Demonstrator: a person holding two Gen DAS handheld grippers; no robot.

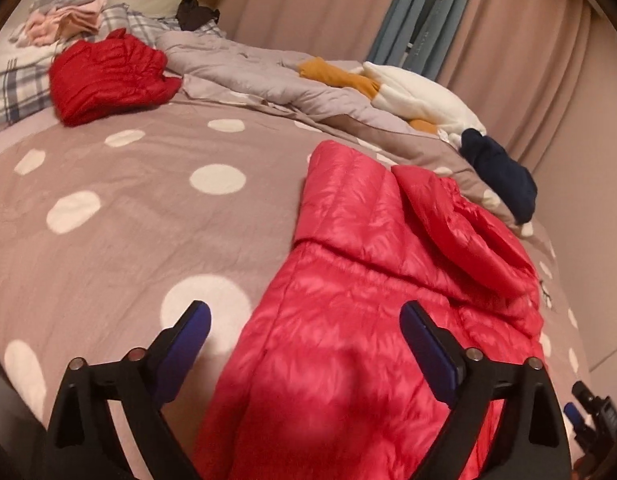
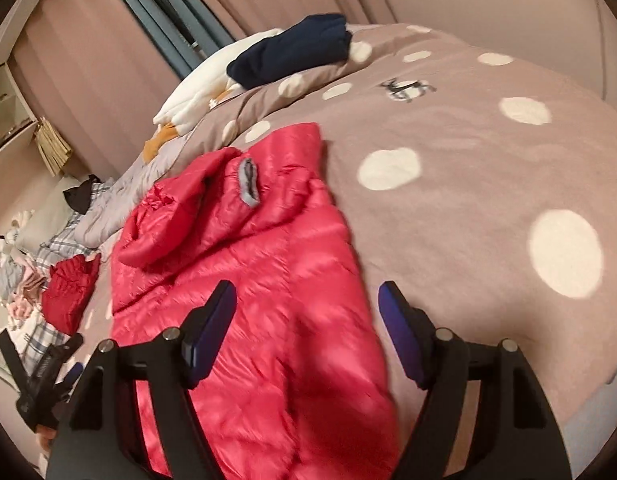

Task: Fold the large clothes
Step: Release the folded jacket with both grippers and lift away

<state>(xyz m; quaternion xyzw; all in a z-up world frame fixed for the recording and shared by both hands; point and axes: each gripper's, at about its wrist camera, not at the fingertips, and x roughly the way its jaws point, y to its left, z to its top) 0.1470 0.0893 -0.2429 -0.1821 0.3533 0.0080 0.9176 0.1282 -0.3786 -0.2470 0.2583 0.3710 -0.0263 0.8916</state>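
We are hovering both tongs, left (image 1: 304, 316) and right (image 2: 308, 296), wide and empty over the half-folded pink down jacket (image 1: 368, 300); final folds are remaining.

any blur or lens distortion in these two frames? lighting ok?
Left wrist: strong fisheye bend with dark corners, warm dim light, jacket soft near the lens, shadow on its near part. Right wrist: same bend and tint, jacket smeared near the lens, far bedding sharper. No glare in either.
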